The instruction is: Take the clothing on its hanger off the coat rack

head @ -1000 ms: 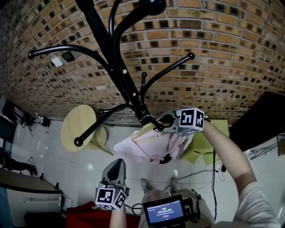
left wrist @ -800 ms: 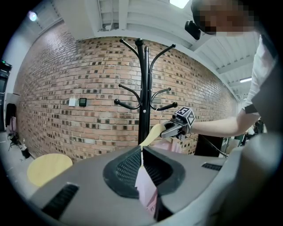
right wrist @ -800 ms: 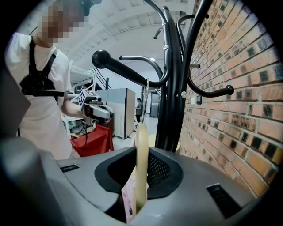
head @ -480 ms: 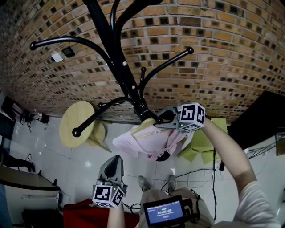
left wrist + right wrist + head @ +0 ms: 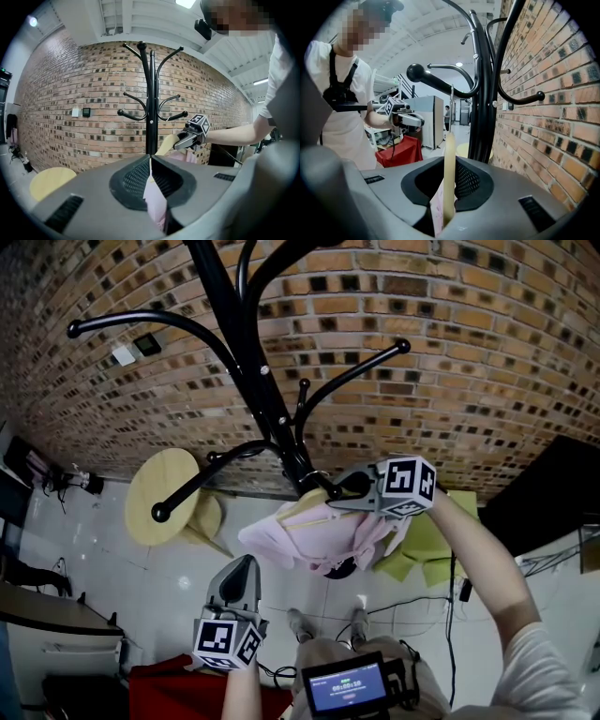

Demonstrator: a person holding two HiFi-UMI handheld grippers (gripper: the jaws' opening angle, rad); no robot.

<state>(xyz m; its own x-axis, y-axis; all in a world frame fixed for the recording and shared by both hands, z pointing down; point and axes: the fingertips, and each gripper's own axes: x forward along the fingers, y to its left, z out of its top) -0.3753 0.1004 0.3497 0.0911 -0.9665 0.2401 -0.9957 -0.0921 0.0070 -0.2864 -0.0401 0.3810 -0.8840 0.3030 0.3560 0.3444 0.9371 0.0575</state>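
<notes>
A black coat rack (image 5: 258,381) stands against the brick wall. Pink clothing (image 5: 314,540) hangs on a pale wooden hanger (image 5: 309,507), whose wire hook sits over a lower arm of the rack. My right gripper (image 5: 352,491) is at the hanger's top, shut on it; the right gripper view shows the cream hanger bar (image 5: 449,173) pinched between the jaws, pink cloth beside it. My left gripper (image 5: 246,566) is below and left of the garment. The left gripper view shows its jaws closed on a fold of pink fabric (image 5: 155,201).
A round wooden stool (image 5: 164,493) stands left of the rack's foot. Yellow-green pieces (image 5: 427,549) lie on the floor at right, next to a black object (image 5: 553,484). Something red (image 5: 169,690) is at bottom left. Cables run over the floor.
My left gripper has risen a little toward the garment's lower edge. The right gripper has stayed on the hanger at the hook.
</notes>
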